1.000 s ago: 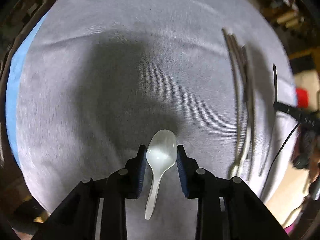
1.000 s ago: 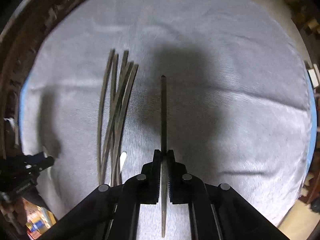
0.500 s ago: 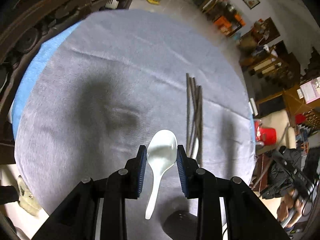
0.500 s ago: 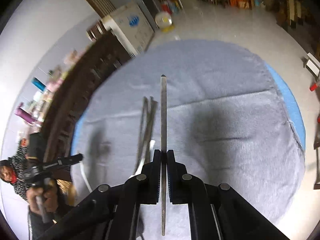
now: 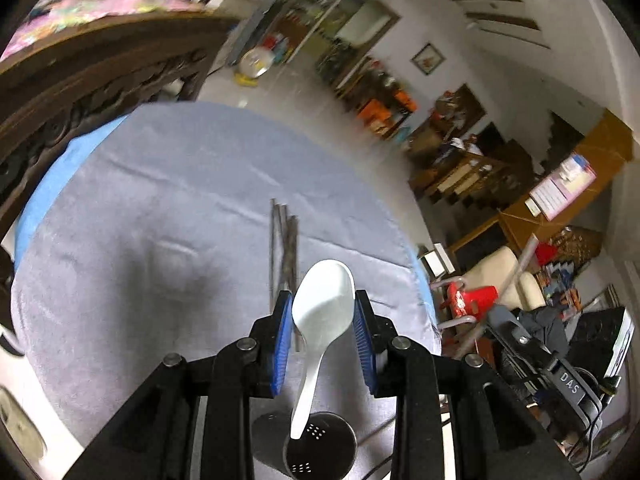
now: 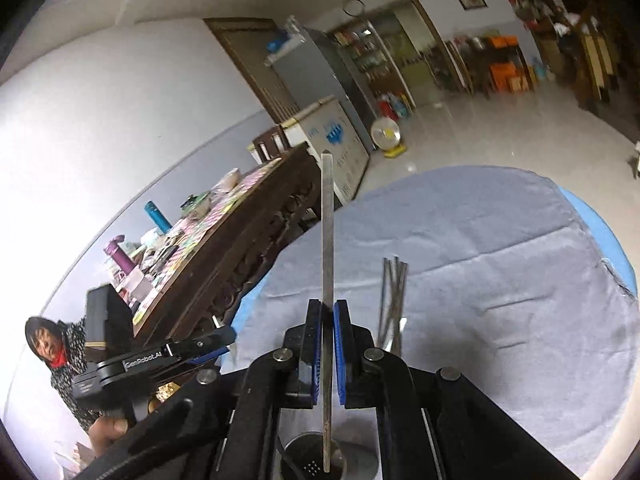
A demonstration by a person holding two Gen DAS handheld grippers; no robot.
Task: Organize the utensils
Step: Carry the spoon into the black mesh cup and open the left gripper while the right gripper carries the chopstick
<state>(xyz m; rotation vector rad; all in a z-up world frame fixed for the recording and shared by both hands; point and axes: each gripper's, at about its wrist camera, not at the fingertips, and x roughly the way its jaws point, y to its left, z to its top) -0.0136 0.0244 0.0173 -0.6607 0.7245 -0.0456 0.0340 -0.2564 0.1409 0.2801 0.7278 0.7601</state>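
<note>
The depositing step is judged in hand: a white spoon [image 5: 324, 308] is being gripped by the left gripper [image 5: 323, 334] and a metal chopstick [image 6: 327, 264] by the right gripper [image 6: 327, 354], both above the perforated holder [image 5: 320, 454], into which each is being required to be lowered, then released.

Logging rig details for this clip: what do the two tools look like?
Both tools are black, with angular frames, round silver bolts and ribbed blue pads on the fingers. In the right view, the left tool has white "GenRobot.AI" lettering along its side. In the left view, the right tool's body reads "DAS".
</note>
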